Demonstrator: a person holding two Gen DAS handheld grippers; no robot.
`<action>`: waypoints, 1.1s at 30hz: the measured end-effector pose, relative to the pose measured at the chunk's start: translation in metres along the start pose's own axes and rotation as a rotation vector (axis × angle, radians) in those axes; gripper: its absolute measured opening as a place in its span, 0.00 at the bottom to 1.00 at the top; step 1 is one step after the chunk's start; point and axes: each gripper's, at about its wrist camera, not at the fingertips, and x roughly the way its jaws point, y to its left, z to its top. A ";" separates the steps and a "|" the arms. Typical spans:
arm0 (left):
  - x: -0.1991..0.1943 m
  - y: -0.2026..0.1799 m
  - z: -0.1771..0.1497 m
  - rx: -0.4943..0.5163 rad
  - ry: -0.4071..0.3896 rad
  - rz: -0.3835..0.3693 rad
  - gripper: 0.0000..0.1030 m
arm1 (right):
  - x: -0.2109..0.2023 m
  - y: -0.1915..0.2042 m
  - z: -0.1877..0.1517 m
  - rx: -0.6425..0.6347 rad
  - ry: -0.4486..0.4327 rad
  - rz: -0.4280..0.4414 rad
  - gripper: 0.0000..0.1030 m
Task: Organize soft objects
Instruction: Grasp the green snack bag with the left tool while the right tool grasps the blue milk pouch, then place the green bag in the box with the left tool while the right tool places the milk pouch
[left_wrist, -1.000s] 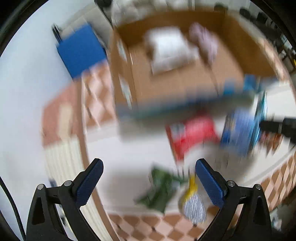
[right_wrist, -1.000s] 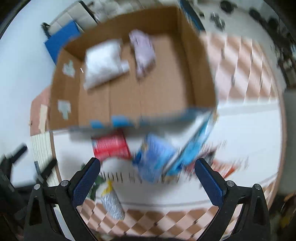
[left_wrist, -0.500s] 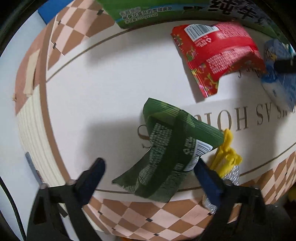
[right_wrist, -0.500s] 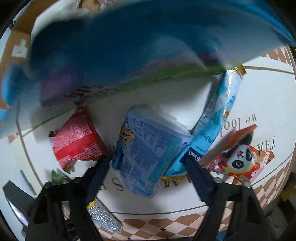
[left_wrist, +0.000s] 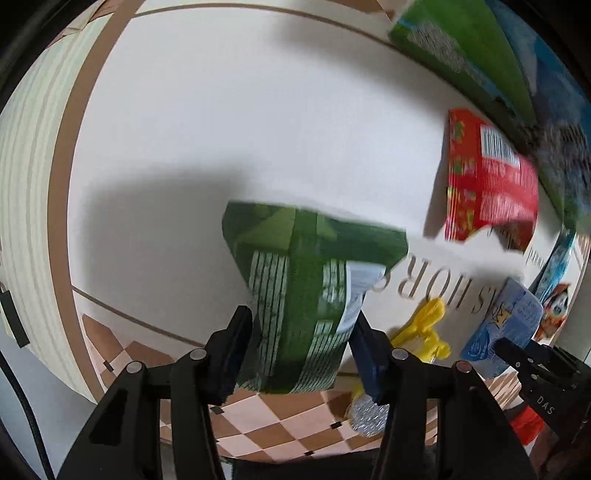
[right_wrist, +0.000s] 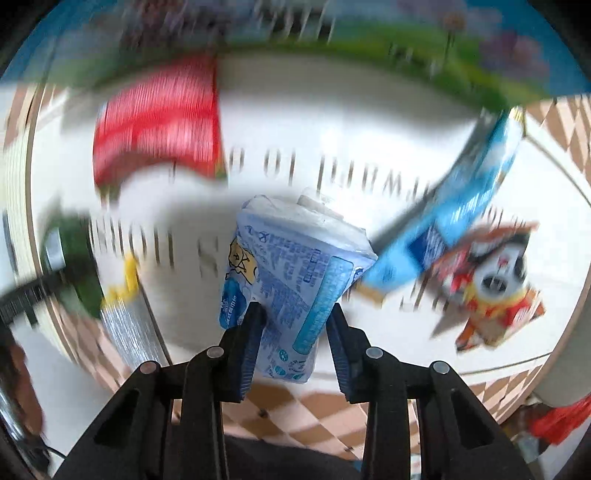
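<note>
Gripping both packs at once. Green packet (left_wrist: 303, 295) sits between left gripper (left_wrist: 301, 350) fingers, long axis running away from camera, near end clamped. Pale blue tissue pack (right_wrist: 291, 291) likewise clenched in right gripper (right_wrist: 295, 339), axis forward. Each arm owns its pack. Red packet (left_wrist: 487, 192), yellow-clipped silver bag (left_wrist: 424, 332) loose on white mat (left_wrist: 221, 129).

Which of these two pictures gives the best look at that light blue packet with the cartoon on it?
The right wrist view: the light blue packet fills the centre, pinched in the right gripper. The left wrist view shows it small, near the right edge.
</note>
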 end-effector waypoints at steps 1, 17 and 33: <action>0.004 -0.001 -0.005 0.025 0.008 0.019 0.49 | 0.005 0.000 -0.009 -0.008 0.013 -0.001 0.37; 0.018 -0.036 -0.034 0.094 -0.033 0.125 0.37 | 0.029 -0.016 -0.035 0.127 -0.015 0.120 0.46; -0.205 -0.122 -0.006 0.316 -0.284 -0.075 0.34 | -0.155 -0.019 -0.065 0.011 -0.292 0.329 0.25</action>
